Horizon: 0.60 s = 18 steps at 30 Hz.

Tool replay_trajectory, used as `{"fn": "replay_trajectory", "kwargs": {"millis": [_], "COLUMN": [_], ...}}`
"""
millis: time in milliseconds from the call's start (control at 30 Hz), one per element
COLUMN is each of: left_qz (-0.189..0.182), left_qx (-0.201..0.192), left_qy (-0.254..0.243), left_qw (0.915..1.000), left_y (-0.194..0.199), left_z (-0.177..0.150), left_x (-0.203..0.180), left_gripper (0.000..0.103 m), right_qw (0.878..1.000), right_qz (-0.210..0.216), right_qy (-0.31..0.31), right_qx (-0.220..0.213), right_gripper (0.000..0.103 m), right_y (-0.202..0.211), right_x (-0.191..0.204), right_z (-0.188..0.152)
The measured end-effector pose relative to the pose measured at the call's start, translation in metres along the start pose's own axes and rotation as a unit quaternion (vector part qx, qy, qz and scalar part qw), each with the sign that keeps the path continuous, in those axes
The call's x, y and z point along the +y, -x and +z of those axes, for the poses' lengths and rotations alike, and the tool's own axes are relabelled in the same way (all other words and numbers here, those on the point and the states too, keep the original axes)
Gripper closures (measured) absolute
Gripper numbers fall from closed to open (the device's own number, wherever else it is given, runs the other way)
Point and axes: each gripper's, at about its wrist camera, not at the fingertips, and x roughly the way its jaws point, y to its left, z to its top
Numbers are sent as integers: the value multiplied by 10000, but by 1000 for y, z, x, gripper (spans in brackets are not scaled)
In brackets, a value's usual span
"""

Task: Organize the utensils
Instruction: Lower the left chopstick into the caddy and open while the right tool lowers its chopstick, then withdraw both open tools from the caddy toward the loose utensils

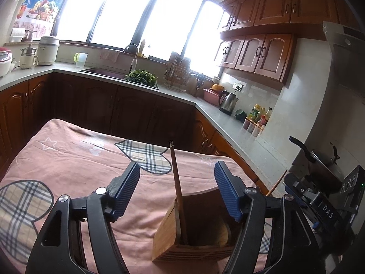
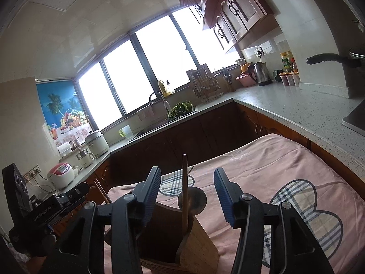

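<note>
A wooden utensil holder [image 1: 170, 230] stands on a pink cloth with plaid hearts [image 1: 75, 157]. A thin wooden handle [image 1: 176, 182] stands upright in it. My left gripper [image 1: 177, 173] is open and empty just above the holder, one finger on each side. In the right wrist view the same holder [image 2: 198, 244] holds a wooden handle [image 2: 185, 194] and a round metal ladle bowl [image 2: 196, 199]. My right gripper [image 2: 187, 180] is open and empty above it. Each gripper's body shows at the edge of the other's view.
The grey kitchen counter [image 1: 230, 121] runs around the cloth-covered table, with a sink holding greens [image 1: 141, 76], a dish rack [image 1: 178, 73], a kettle [image 1: 228, 101], bottles [image 1: 260, 116] and a dark pan [image 1: 319, 159] at the right. Rice cookers [image 2: 61, 174] stand at the left.
</note>
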Motion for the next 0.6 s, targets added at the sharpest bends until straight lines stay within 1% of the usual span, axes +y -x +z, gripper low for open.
{"fn": "replay_trajectory", "kwargs": {"millis": [33, 67, 100, 133, 200, 400, 600], "left_qz": [10, 13, 21, 23, 34, 160, 187], "left_qx": [8, 32, 63, 92, 148, 318, 532], "left_qy": [22, 45, 72, 94, 106, 25, 27], "left_qw": [10000, 10000, 10000, 9999, 9998, 9994, 9984], "left_y": [3, 6, 9, 11, 18, 43, 66], "left_z": [-1, -2, -3, -4, -6, -18, -36], "left_x": [1, 3, 5, 6, 9, 11, 13], "left_gripper": [27, 25, 20, 18, 15, 10, 9], "right_qw": [10000, 9999, 9999, 9998, 9998, 9997, 9996], "right_qz": [54, 95, 116, 123, 150, 213, 226], "right_qy": [-39, -77, -107, -125, -158, -130, -83], "right_qx": [6, 0, -17, -31, -26, 61, 174], "right_gripper": [35, 24, 21, 20, 14, 12, 12], "right_y": [3, 5, 9, 12, 19, 40, 66], "right_x": [-1, -2, -3, -3, -4, -1, 3], "right_z": [1, 1, 1, 1, 1, -5, -16]}}
